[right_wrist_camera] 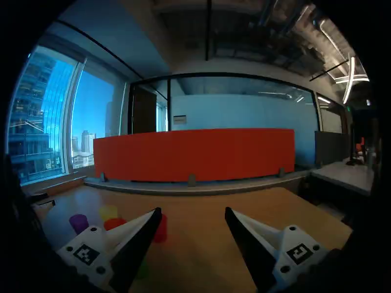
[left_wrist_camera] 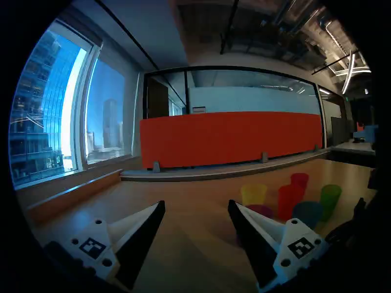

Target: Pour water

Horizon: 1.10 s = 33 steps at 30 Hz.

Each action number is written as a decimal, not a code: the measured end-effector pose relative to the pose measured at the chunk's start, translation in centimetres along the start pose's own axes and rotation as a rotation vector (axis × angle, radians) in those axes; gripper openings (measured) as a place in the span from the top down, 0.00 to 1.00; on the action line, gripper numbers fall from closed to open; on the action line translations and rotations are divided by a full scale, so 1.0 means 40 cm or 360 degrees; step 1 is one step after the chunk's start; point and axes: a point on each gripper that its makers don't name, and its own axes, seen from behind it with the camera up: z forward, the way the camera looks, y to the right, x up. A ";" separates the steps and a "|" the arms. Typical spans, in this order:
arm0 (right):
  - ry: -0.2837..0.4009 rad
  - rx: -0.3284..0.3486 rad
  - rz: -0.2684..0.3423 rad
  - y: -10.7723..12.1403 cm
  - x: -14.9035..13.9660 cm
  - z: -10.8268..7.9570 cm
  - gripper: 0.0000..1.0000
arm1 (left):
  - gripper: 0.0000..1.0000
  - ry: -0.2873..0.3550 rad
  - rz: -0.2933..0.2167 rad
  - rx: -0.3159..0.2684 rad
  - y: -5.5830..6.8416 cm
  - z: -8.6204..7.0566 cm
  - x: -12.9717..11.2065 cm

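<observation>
Six plastic cups [left_wrist_camera: 288, 201] stand clustered on the wooden table [left_wrist_camera: 185, 244], ahead and just right of my left gripper [left_wrist_camera: 195, 202], whose fingers are spread wide with nothing between them. My right gripper [right_wrist_camera: 192, 210] is likewise wide and empty; from it a purple cup [right_wrist_camera: 78, 223], a yellow cup [right_wrist_camera: 108, 212] and a red cup [right_wrist_camera: 160, 228] sit to its left. An orange partition [left_wrist_camera: 229, 136] backs the table.

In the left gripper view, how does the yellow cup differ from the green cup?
Colour: the yellow cup is pale yellow, the green cup green. Place: the yellow cup stands at the group's left, the green cup at its right end. A purple cup hides the yellow cup's foot; the green cup shows almost whole. Both stand upright on the wooden table.
</observation>
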 end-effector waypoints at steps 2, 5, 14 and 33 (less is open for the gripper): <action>0.0003 -0.0001 0.0001 0.000 0.003 -0.002 0.00 | 0.04 -0.0002 0.0001 -0.0004 0.000 0.001 -0.007; 0.0001 0.0010 -0.0006 -0.004 0.003 -0.004 0.00 | 0.04 -0.0005 -0.0010 -0.0010 -0.002 0.003 -0.012; -0.0009 -0.0001 -0.0021 0.003 -0.001 -0.002 0.00 | 0.04 -0.0006 -0.0084 -0.0028 -0.013 0.009 -0.027; -0.0014 0.0012 0.0000 -0.008 -0.011 -0.001 0.00 | 0.04 0.0025 -0.0102 -0.0050 -0.011 0.004 -0.021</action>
